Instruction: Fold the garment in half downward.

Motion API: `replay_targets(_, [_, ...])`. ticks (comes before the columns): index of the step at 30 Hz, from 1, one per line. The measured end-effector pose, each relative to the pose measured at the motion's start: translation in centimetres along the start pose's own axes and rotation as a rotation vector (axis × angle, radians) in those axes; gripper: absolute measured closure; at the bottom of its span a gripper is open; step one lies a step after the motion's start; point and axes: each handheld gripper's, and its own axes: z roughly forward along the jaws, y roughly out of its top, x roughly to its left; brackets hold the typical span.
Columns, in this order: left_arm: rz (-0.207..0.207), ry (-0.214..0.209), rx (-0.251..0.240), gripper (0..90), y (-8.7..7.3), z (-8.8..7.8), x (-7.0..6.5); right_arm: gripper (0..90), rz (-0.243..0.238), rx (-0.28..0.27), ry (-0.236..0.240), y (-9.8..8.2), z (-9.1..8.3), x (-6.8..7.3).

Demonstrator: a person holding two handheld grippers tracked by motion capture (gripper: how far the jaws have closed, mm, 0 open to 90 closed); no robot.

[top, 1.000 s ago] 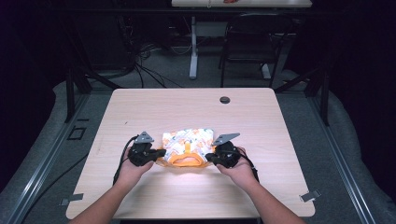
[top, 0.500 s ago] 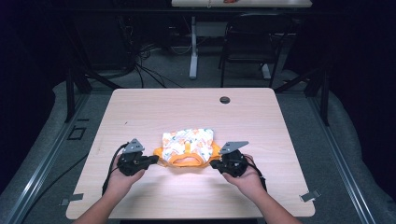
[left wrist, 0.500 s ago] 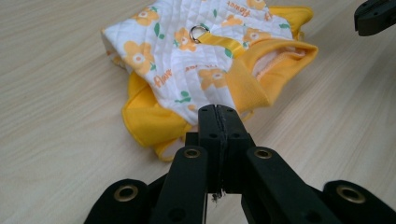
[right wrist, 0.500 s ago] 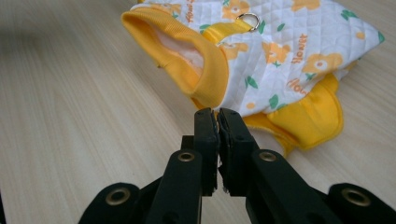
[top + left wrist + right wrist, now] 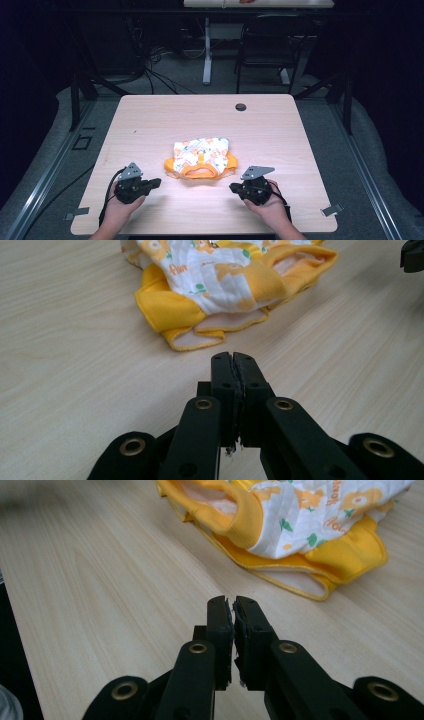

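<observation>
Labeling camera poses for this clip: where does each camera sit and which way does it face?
High view: above the person's side, looking forward and down on the table; forearms, hands, left gripper, right gripper.
Left gripper view: rides the left gripper, looking along its shut jaws at the baby garment.
Right gripper view: rides the right gripper, jaws together, facing the garment's other end.
Shared: all three show the garment and tabletop.
</observation>
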Motion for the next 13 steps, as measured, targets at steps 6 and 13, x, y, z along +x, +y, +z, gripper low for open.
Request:
replay_targets(6, [0.004,-0.033,-0.011,86.5,-1.2,0.4,0.0,83.8,0.012,-0.006,-0.016,-1.6,0.2,0.3])
replay_targets(13, [-0.005,-0.021,0.0,83.8,-1.5,0.8,-0.2,77.5,-0.019,-0.004,-0.037,-2.0,0.7,0.5])
